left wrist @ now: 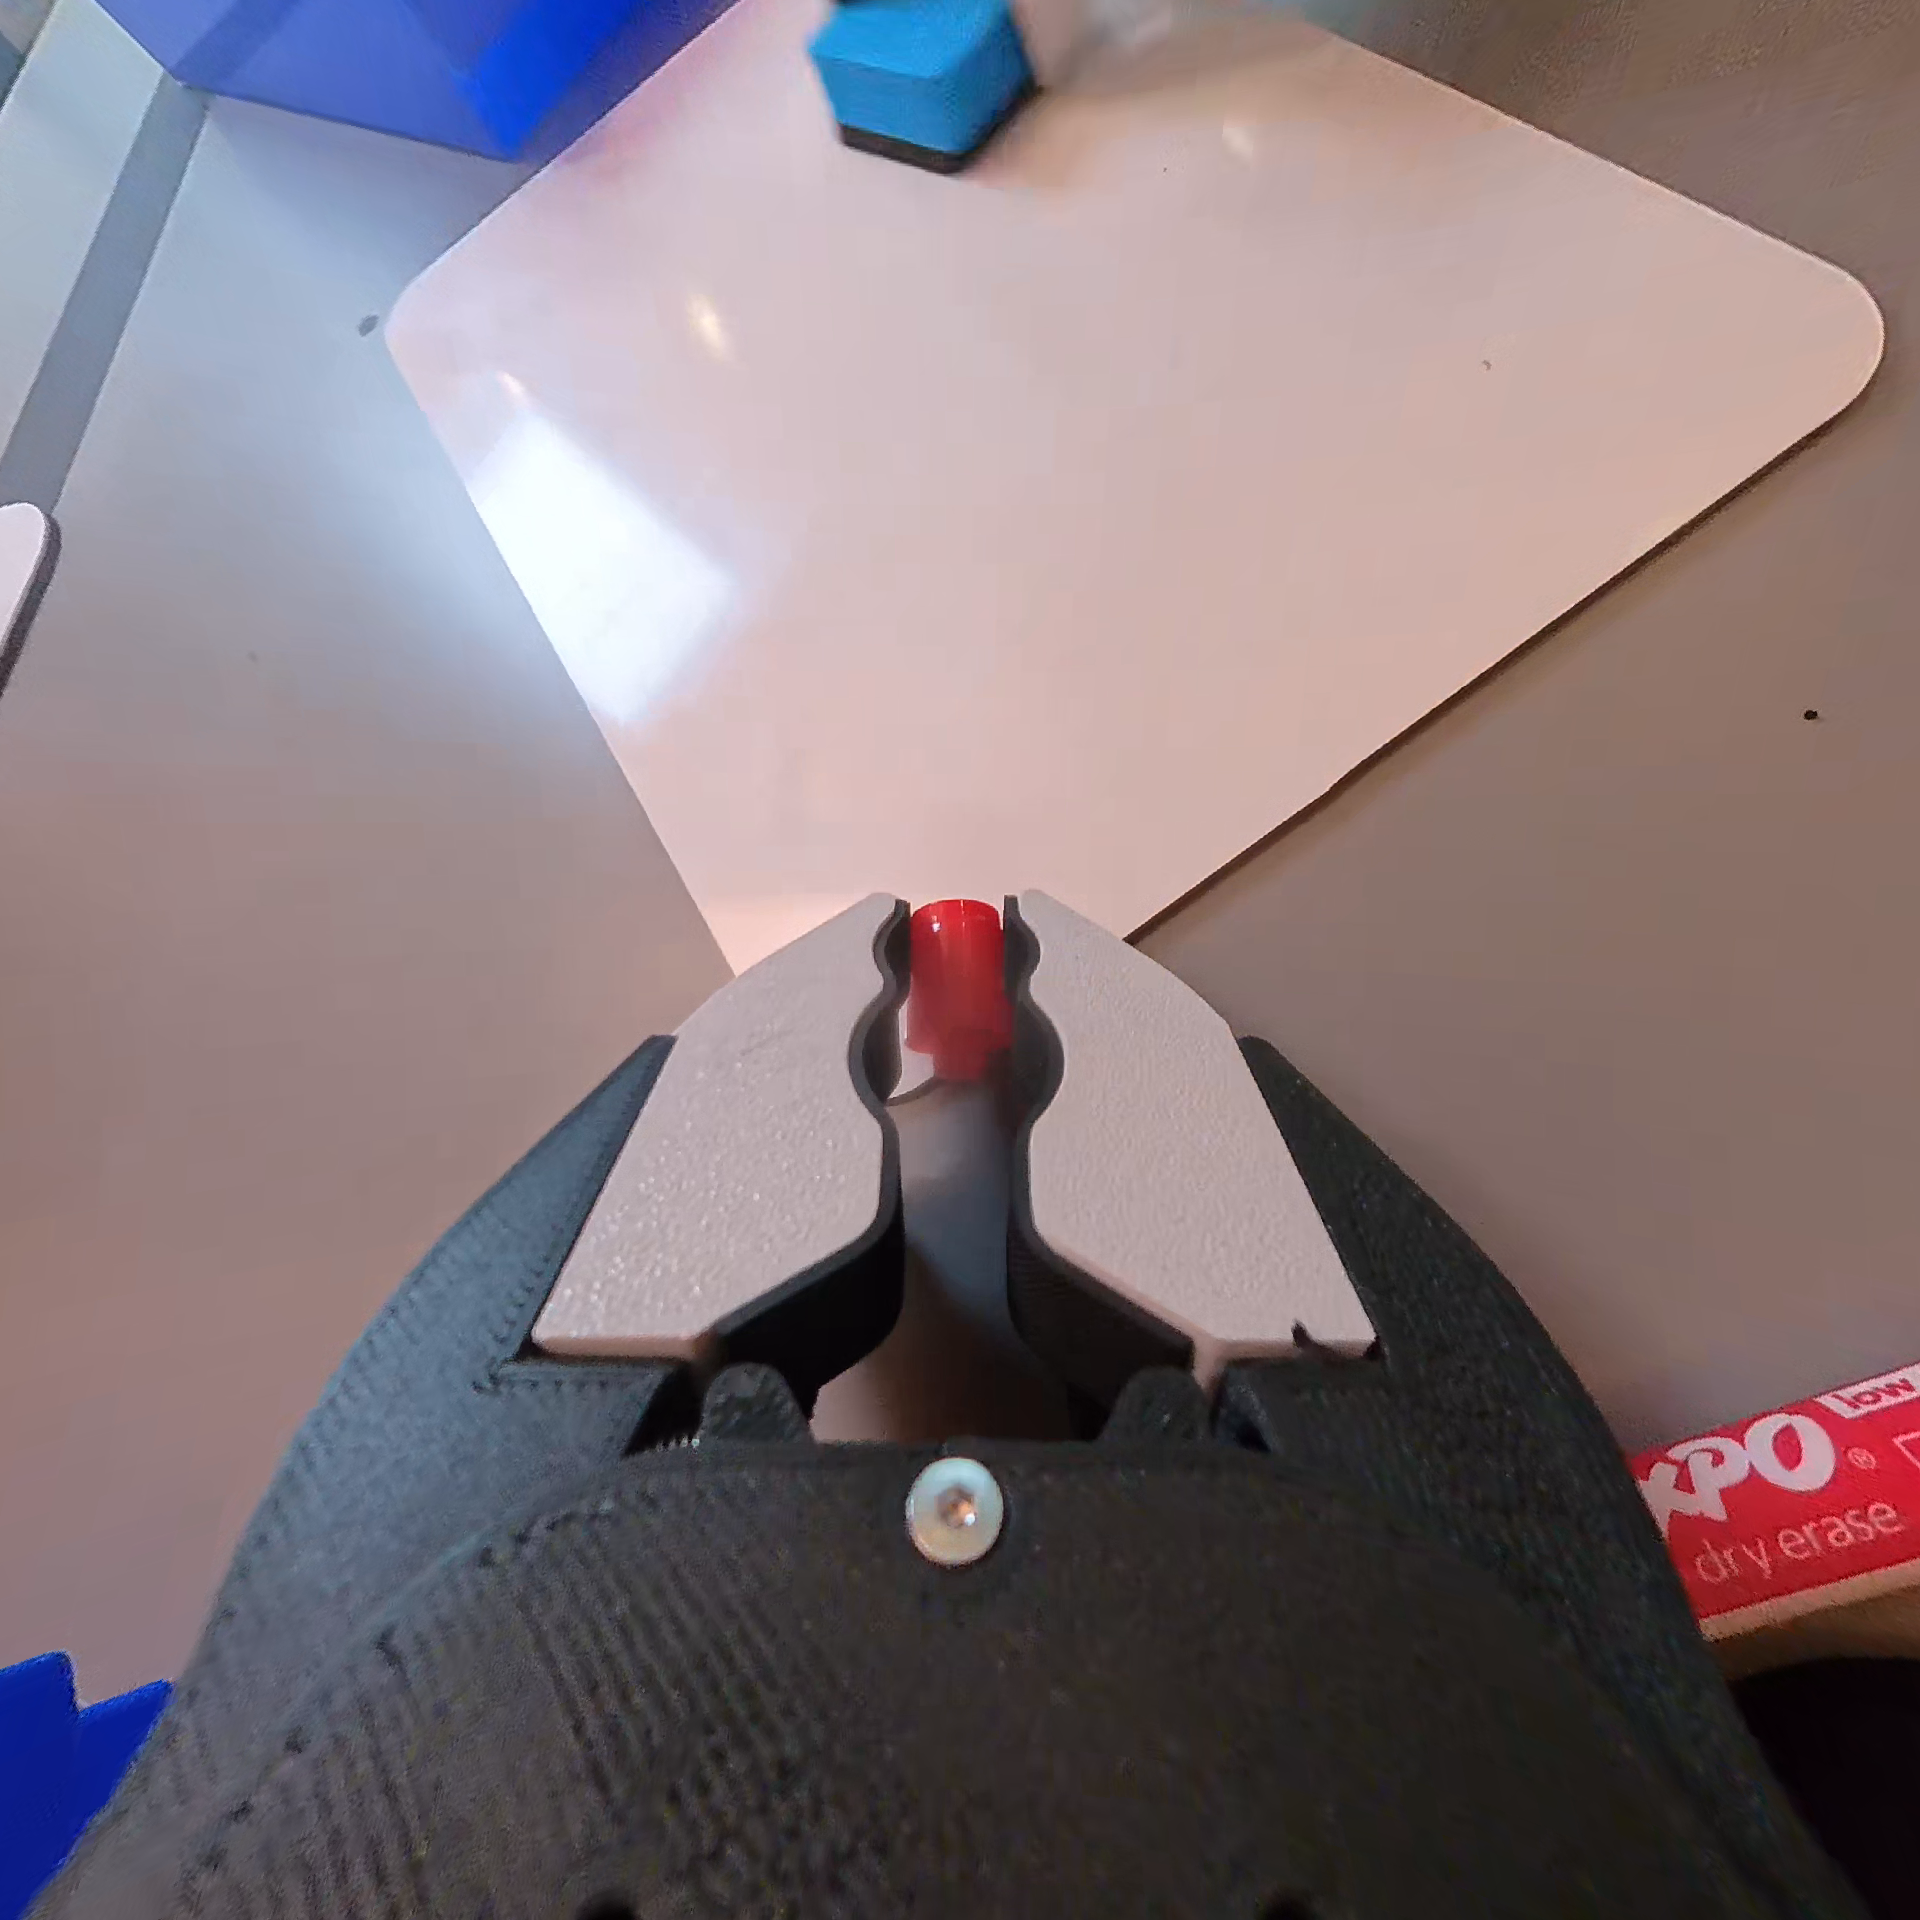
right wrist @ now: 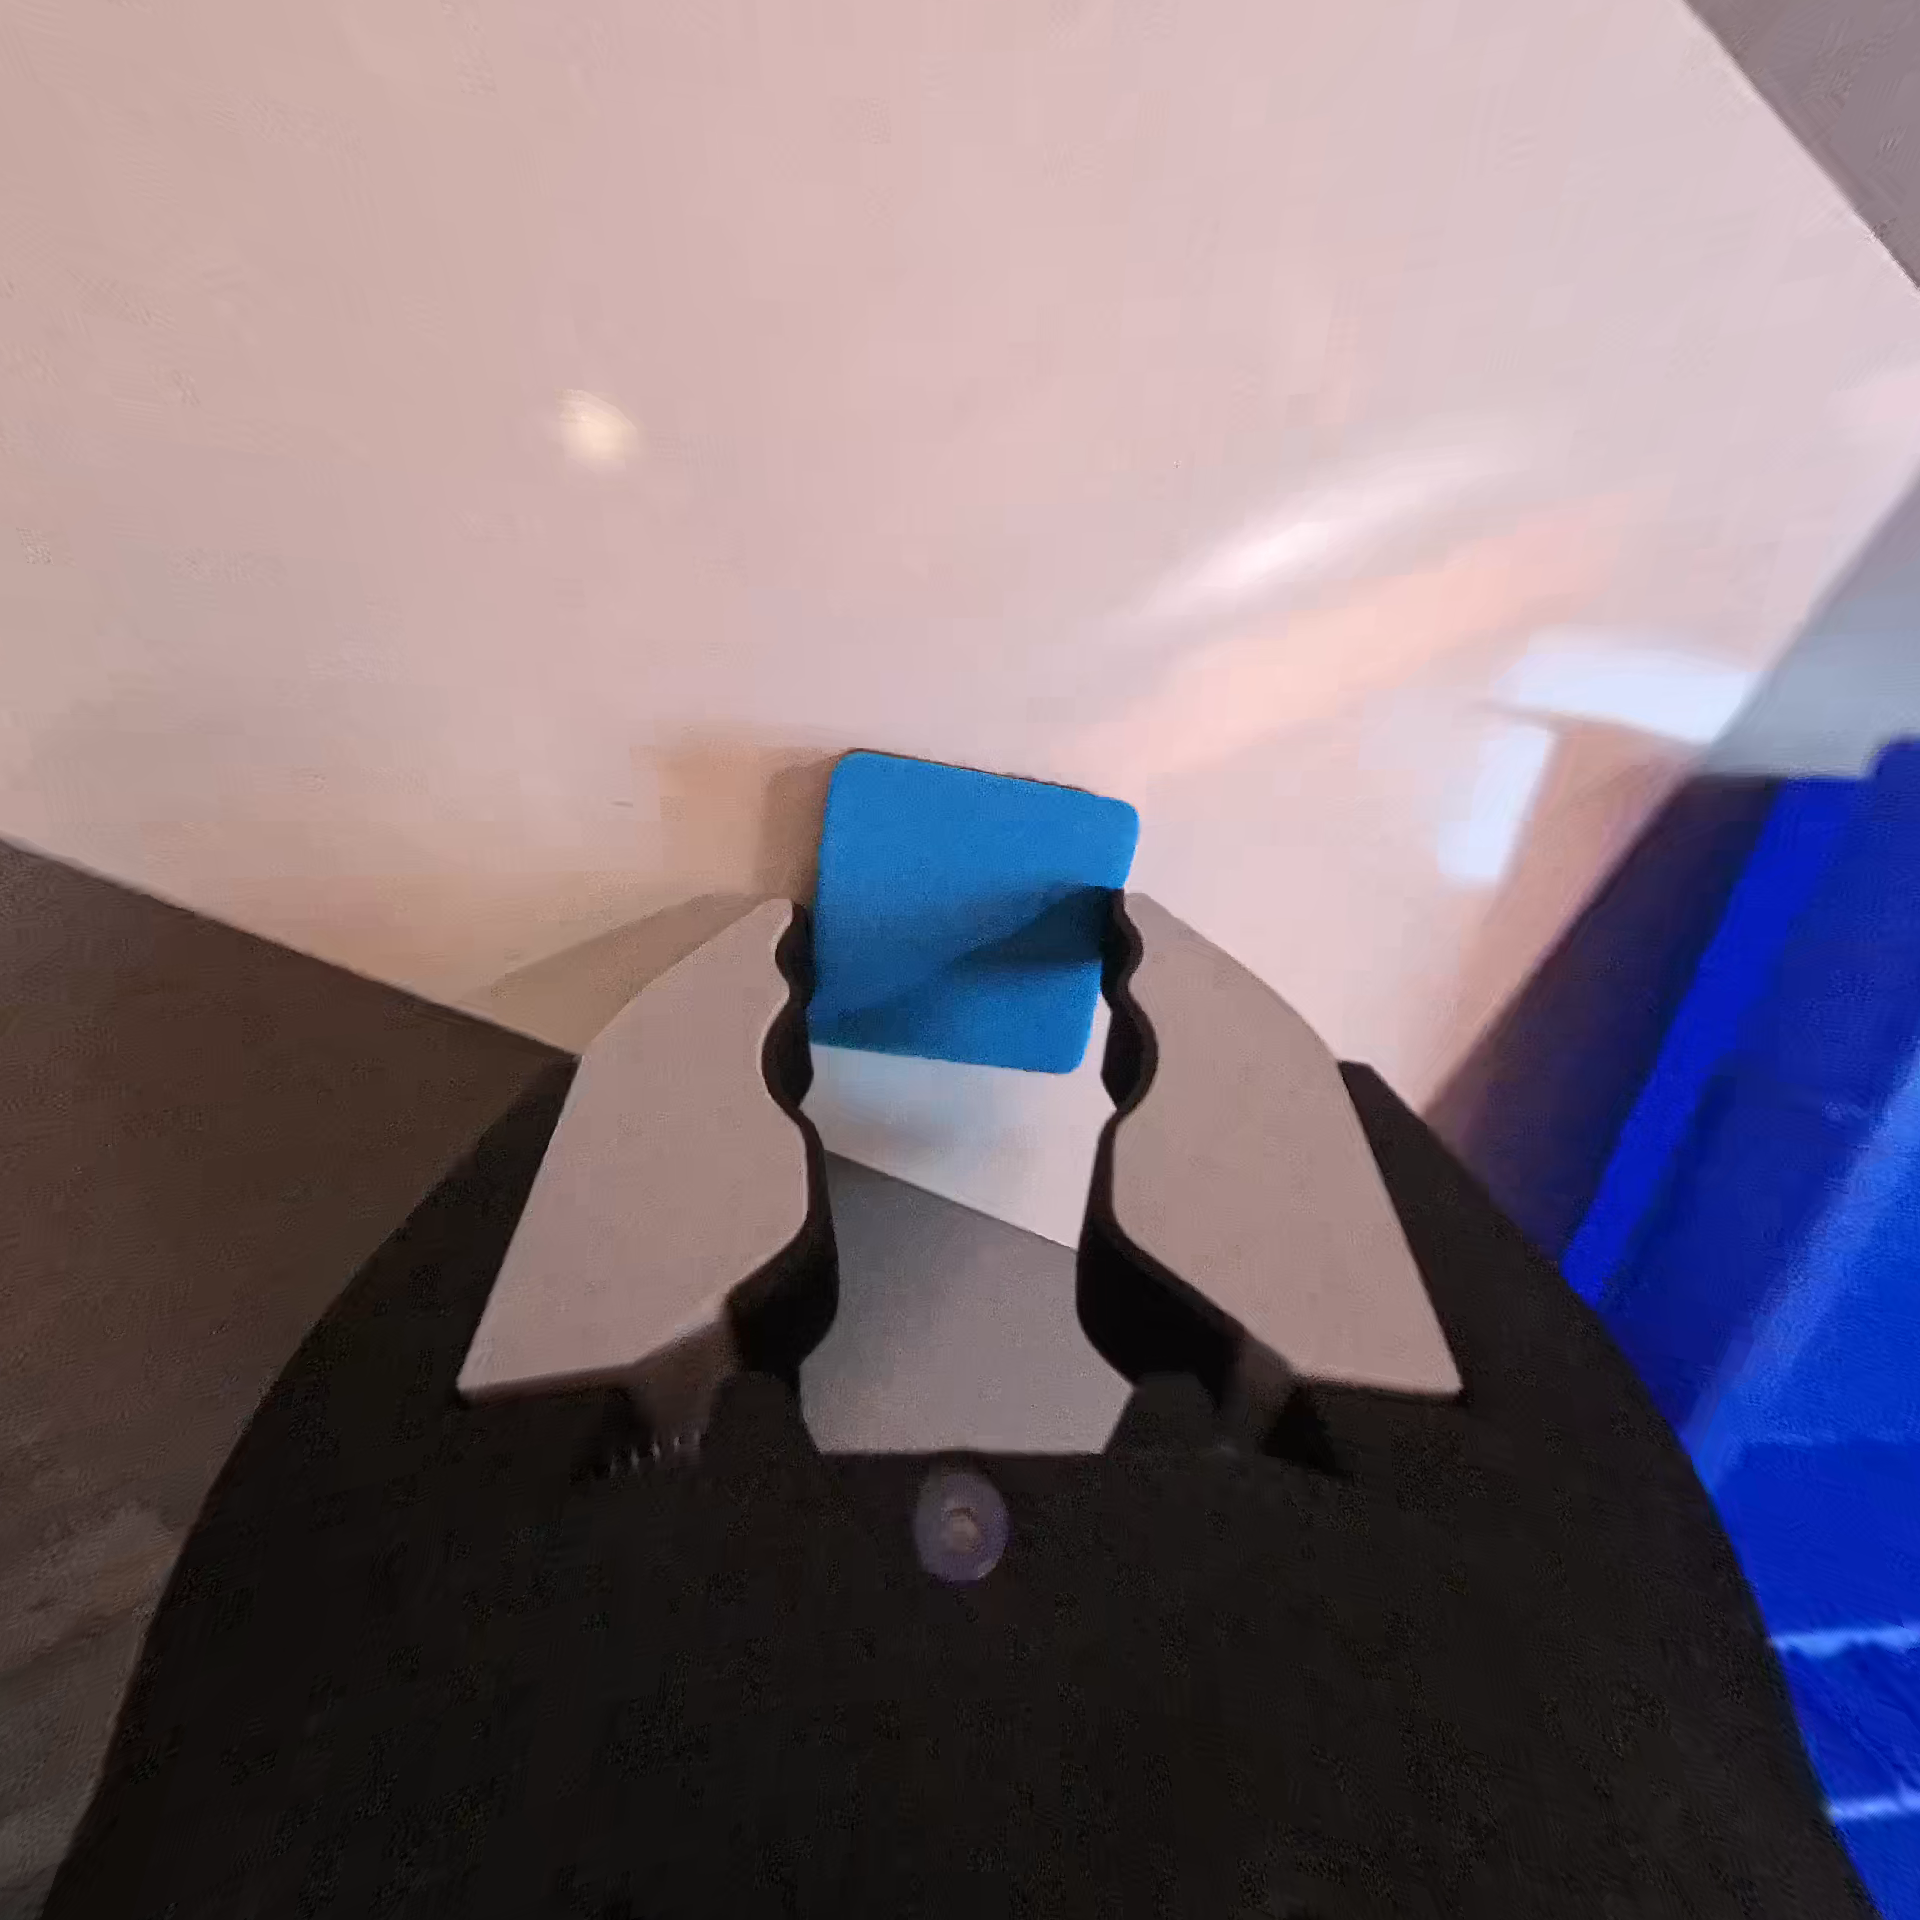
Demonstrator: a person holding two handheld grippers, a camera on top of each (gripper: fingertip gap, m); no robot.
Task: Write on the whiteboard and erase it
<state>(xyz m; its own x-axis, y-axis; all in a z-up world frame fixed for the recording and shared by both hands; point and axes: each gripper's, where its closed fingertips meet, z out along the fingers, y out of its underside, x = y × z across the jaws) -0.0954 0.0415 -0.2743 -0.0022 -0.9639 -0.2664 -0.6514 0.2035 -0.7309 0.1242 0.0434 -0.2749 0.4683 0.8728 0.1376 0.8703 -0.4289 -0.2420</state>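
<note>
In the left wrist view, your left gripper point(left wrist: 958, 906) had its jaws pinched on a red marker cap point(left wrist: 954, 977), with the red end poking out between the fingertips. The whiteboard point(left wrist: 1039, 520) lay flat on the grey table point(left wrist: 260, 883), spreading from the gripper's tips toward twelve and two o'clock, and its surface looked bare of marks. A blue eraser point(left wrist: 920, 88) sat on the board's far edge at twelve o'clock. A red marker box point(left wrist: 1787, 1496) lay at four o'clock, and a blue bin point(left wrist: 416, 73) stood at eleven o'clock.

In the right wrist view, your right gripper point(right wrist: 956, 914) had its jaws spread just wide enough to pinch the blue eraser point(right wrist: 966, 904), which rested on the whiteboard point(right wrist: 727, 416). The blue bin point(right wrist: 1766, 1143) stood at three o'clock, and the table point(right wrist: 208, 1039) showed at nine o'clock.
</note>
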